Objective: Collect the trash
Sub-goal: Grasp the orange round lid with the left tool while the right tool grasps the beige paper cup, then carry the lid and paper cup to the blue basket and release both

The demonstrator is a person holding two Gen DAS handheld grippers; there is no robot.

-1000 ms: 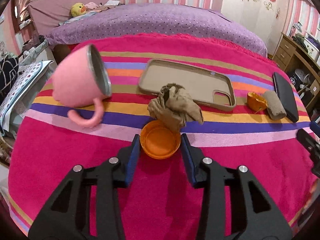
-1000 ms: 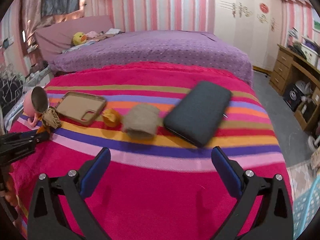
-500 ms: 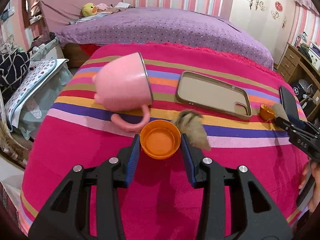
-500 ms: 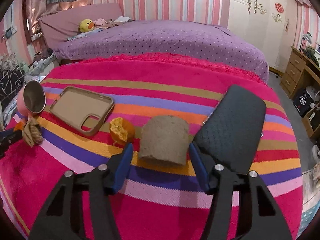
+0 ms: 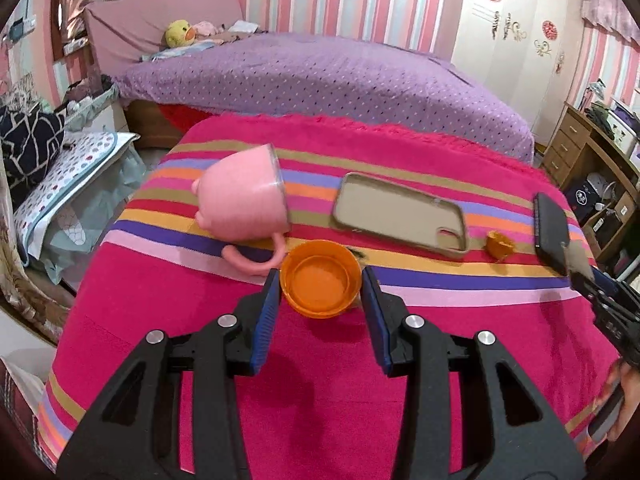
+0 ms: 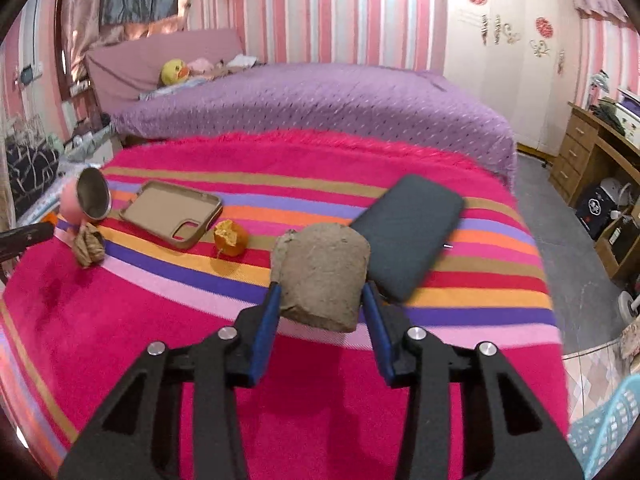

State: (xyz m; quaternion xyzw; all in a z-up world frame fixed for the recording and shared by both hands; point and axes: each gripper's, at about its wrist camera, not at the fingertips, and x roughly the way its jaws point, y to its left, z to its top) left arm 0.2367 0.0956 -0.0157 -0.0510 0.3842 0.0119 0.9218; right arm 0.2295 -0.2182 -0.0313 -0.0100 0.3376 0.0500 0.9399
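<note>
While your left gripper [image 5: 320, 292] clamps the orange bowl [image 5: 320, 289], its blue pads press the rim on both sides and the bowl's open mouth faces the camera. It is a small round plastic bowl, empty, carried above the pink striped cloth [image 5: 360, 380] just in front of the pink mug [image 5: 244, 200], which lies on its side with its handle toward you. Your left gripper tilts down toward the cloth.

Between the pads of your right gripper [image 6: 320, 300] sits the grey-brown roll [image 6: 322, 276], a squat, rough-surfaced cylinder that looks like paper or felt, one end slightly ragged. The jaws are closing on it, and both pads already touch its sides. It sits over the striped band of the cloth, just beside the dark phone [image 6: 408, 232] on its right, and that gripper also points downward at a slant.

Other trash lies further left in the right wrist view: a piece of orange peel [image 6: 230, 238] near the roll, and a crumpled brown paper wad [image 6: 88, 246] just below the mug. A tan phone case [image 6: 172, 212] rests face up between the mug and the peel. In the left wrist view your right gripper comes in from the right edge, with part of your hand [image 5: 624, 396] on its handle.
</note>
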